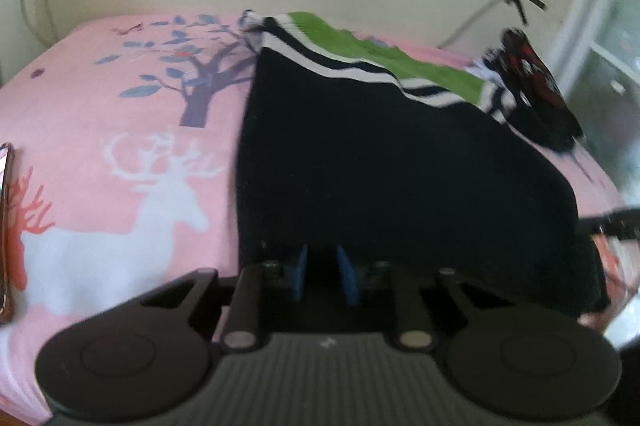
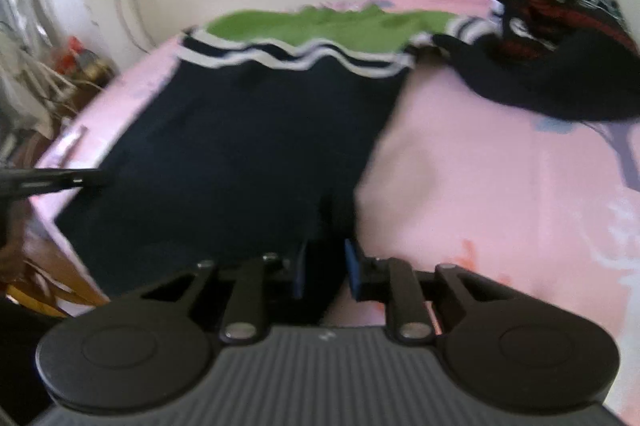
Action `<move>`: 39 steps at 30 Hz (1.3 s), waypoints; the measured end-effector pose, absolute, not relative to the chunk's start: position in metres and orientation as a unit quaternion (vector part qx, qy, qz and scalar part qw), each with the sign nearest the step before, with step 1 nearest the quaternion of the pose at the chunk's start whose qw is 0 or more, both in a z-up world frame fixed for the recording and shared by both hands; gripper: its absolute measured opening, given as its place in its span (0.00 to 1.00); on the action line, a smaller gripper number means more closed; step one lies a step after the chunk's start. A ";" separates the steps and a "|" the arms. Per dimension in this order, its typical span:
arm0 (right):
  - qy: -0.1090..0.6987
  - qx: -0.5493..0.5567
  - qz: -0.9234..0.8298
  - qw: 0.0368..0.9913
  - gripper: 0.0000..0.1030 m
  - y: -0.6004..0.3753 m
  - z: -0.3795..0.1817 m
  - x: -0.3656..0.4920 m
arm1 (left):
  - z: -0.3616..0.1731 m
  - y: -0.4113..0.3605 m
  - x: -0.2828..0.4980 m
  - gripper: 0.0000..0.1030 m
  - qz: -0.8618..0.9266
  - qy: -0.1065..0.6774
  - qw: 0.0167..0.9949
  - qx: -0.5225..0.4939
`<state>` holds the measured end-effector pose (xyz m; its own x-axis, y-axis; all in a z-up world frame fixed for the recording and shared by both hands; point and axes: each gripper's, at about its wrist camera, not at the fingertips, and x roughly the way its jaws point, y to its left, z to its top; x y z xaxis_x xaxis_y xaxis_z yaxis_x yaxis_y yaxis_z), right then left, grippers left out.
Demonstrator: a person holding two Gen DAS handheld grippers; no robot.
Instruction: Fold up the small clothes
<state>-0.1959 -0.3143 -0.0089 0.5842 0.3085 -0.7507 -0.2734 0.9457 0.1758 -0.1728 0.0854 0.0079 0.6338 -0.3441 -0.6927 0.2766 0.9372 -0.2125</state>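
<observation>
A dark navy garment (image 1: 380, 154) with white stripes and a green far part (image 1: 360, 46) lies spread on the pink bed sheet (image 1: 120, 166). My left gripper (image 1: 323, 266) sits at its near edge, blue pads close together with dark cloth pinched between them. In the right wrist view the same garment (image 2: 240, 146) runs away from me, and my right gripper (image 2: 325, 262) holds its near right corner between its pads. Each gripper shows at the edge of the other's view: the right gripper (image 1: 616, 222) and the left gripper (image 2: 52, 180).
A black and red clothes pile (image 1: 532, 86) (image 2: 560, 26) lies at the far right of the bed, touching the garment's striped end. A phone (image 1: 6, 226) rests at the left edge. A wall runs behind the bed, with a white cabinet (image 1: 600, 46) at the right.
</observation>
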 end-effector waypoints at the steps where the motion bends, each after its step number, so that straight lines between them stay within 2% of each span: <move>1: 0.428 0.009 0.162 0.889 0.15 -0.317 -0.006 -0.195 | 0.008 0.087 -0.175 0.17 -0.175 0.391 0.903 -0.043; 3: 0.410 -0.005 0.157 0.898 0.30 -0.324 0.013 -0.195 | 0.012 0.095 -0.177 0.22 -0.175 0.384 0.905 -0.054; 4: 0.385 -0.014 0.148 0.911 0.40 -0.327 0.028 -0.196 | 0.017 0.102 -0.177 0.31 -0.171 0.374 0.909 -0.068; 5: 0.362 -0.023 0.139 0.922 0.44 -0.330 0.041 -0.197 | 0.022 0.111 -0.177 0.37 -0.165 0.359 0.915 -0.085; 6: 0.330 -0.033 0.126 0.935 0.44 -0.334 0.064 -0.197 | 0.028 0.118 -0.175 0.48 -0.159 0.341 0.921 -0.101; 9: 0.221 -0.050 0.071 0.971 0.48 -0.345 0.134 -0.200 | 0.047 0.127 -0.163 0.48 -0.155 0.296 0.933 -0.134; 11: 0.133 -0.046 0.022 0.990 0.58 -0.353 0.184 -0.209 | 0.056 0.120 -0.150 0.50 -0.163 0.278 0.937 -0.136; 15: -0.037 0.013 -0.043 0.998 0.63 -0.375 0.282 -0.241 | 0.065 0.087 -0.120 0.55 -0.187 0.267 0.939 -0.106; 19: -0.109 0.041 -0.068 0.991 0.78 -0.382 0.335 -0.260 | 0.060 0.064 -0.100 0.58 -0.222 0.265 0.932 -0.105; 20: -0.110 0.043 -0.067 0.991 0.78 -0.381 0.338 -0.258 | 0.058 0.060 -0.095 0.59 -0.226 0.264 0.932 -0.107; 23: -0.072 0.042 -0.048 0.995 0.78 -0.370 0.326 -0.236 | 0.041 0.056 -0.082 0.62 -0.223 0.275 0.928 -0.118; 27: 0.043 0.038 0.008 0.998 0.78 -0.332 0.270 -0.173 | 0.016 0.069 -0.068 0.63 -0.206 0.298 0.922 -0.137; 32: 0.191 0.011 0.095 0.977 0.78 -0.254 0.156 -0.076 | 0.005 0.087 -0.059 0.65 -0.205 0.307 0.910 -0.189; 36: 0.244 0.002 0.170 0.955 0.78 -0.184 0.064 -0.030 | 0.000 0.093 -0.052 0.66 -0.204 0.316 0.902 -0.213; 39: 0.263 0.027 0.201 0.943 0.78 -0.153 0.020 -0.009 | -0.003 0.098 -0.049 0.66 -0.203 0.323 0.896 -0.229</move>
<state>-0.0094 -0.1528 0.0201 0.7812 0.3929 -0.4852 -0.3649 0.9179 0.1557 -0.0488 0.0979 -0.0028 0.7094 -0.5105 -0.4859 0.2154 0.8135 -0.5402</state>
